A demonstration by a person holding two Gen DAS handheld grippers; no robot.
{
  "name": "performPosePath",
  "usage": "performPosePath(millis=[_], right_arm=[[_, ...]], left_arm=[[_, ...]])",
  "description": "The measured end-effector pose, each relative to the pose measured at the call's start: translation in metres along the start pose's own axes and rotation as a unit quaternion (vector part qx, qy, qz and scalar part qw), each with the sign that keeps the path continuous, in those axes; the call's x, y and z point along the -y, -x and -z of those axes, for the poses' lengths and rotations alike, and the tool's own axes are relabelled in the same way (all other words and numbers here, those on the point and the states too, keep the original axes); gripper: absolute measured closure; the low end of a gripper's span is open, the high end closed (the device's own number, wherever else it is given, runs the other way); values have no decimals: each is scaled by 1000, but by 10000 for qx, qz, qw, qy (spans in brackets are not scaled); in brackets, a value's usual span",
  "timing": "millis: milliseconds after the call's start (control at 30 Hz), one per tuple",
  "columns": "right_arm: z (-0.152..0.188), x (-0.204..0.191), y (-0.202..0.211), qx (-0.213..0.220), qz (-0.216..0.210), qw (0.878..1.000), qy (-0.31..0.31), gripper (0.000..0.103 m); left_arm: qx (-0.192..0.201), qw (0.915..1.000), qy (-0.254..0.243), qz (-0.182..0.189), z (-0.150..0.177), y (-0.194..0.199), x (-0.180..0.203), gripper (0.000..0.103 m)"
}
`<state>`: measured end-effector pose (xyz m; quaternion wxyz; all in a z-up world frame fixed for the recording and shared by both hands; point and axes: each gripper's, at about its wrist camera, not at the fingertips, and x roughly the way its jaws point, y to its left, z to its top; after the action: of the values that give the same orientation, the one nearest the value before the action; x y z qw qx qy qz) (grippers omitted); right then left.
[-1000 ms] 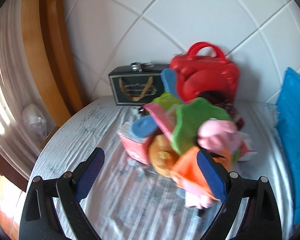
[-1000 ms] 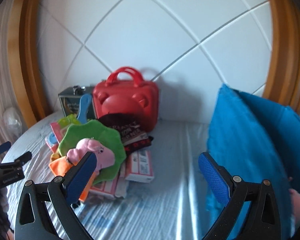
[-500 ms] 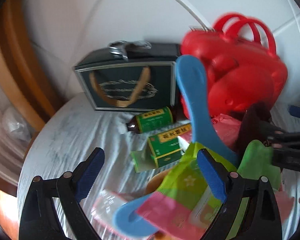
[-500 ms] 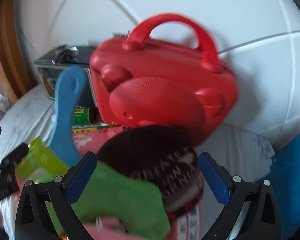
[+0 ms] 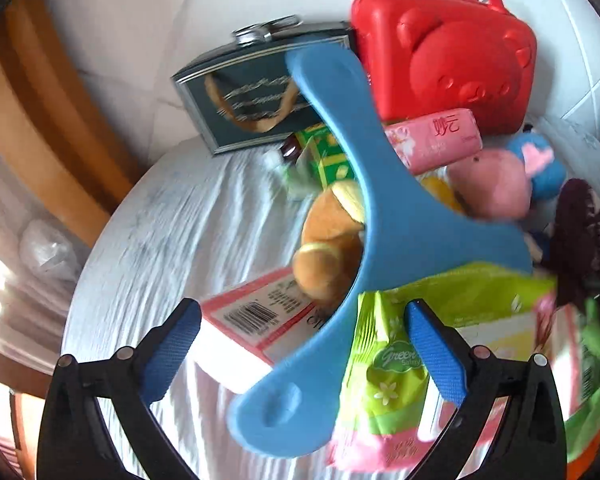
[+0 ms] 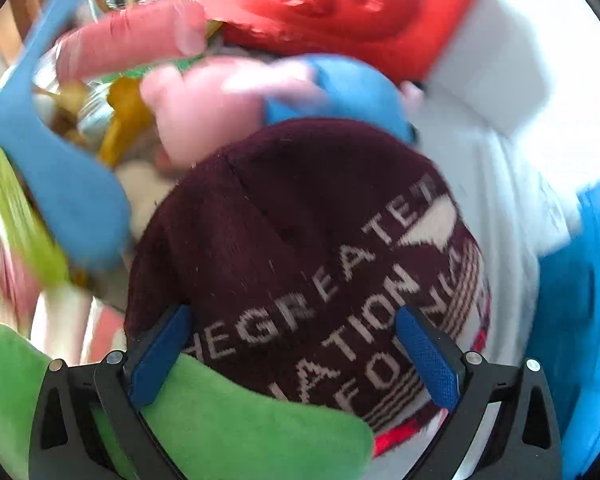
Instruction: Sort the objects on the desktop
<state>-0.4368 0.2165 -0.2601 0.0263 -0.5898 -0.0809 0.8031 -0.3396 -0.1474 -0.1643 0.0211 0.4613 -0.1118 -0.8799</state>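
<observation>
I have both grippers low over the pile on the table, and neither one is holding anything. The left gripper has its jaws spread wide, with the lower arm of the blue plastic piece and the corner of the pink-and-white box between them; the green wipes packet lies against its right finger. The right gripper is also spread wide, and the dark red knit hat fills the gap between its fingers, but I cannot tell if the pads touch it already.

The things to sort are all heaped together in front of the red bear case and the dark green gift box: a pink pig toy, an orange plush toy, a pink tissue pack, and a green plush piece under the hat.

My worry is the crowding. If I close the left gripper here, I think it may catch 2 things together, the blue piece and the box, and 1 could drop. On the right, the soft hat could fold and slip, or pull the green plush with it. Both views are blurred by motion, so closing too early may miss.
</observation>
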Motion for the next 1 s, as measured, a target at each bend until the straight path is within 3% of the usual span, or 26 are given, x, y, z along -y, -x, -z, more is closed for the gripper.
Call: performPosePath(millis=[67,133,233,400,467,533,600,667,800,900,1000], right_arm=[[16,5,9,-143,90,9999,24,0],[22,8,27,53,76,9999,-65,0],[15,9,66,737,-360,9959,-394,0],[-19,-37,74,906,-493,9941,-334,0],[-13,-47,84,1092,-768,9906,-301,0],[-3,-57,96,1220,-835,9887,-249,0],[19,-53,111,1272,-814,9882,-256,0],[35,-45,120,1291,-709,9888,-257,0],[95,-20,127,1147,-496,9907,-540,0],[134,-7,136,1169,-477,9887,-811,0],[167,-5,147,1191,-551,9877,-848,0]], left_arm=[[-169,9997,-4,-185,19,9,-11,0],[-148,9990,41,-418,27,19,-21,0],[190,9979,416,-454,28,49,-34,0],[975,9924,734,-143,2,85,-26,0],[839,9945,627,39,-5,74,-9,0],[319,9985,438,45,-2,44,7,0],[-228,9993,218,-198,15,18,19,0],[-328,9989,323,1,39,16,18,0],[-674,9963,331,-411,89,25,5,0],[-559,9964,512,-377,112,48,-7,0],[-207,9975,681,33,126,85,1,0]])
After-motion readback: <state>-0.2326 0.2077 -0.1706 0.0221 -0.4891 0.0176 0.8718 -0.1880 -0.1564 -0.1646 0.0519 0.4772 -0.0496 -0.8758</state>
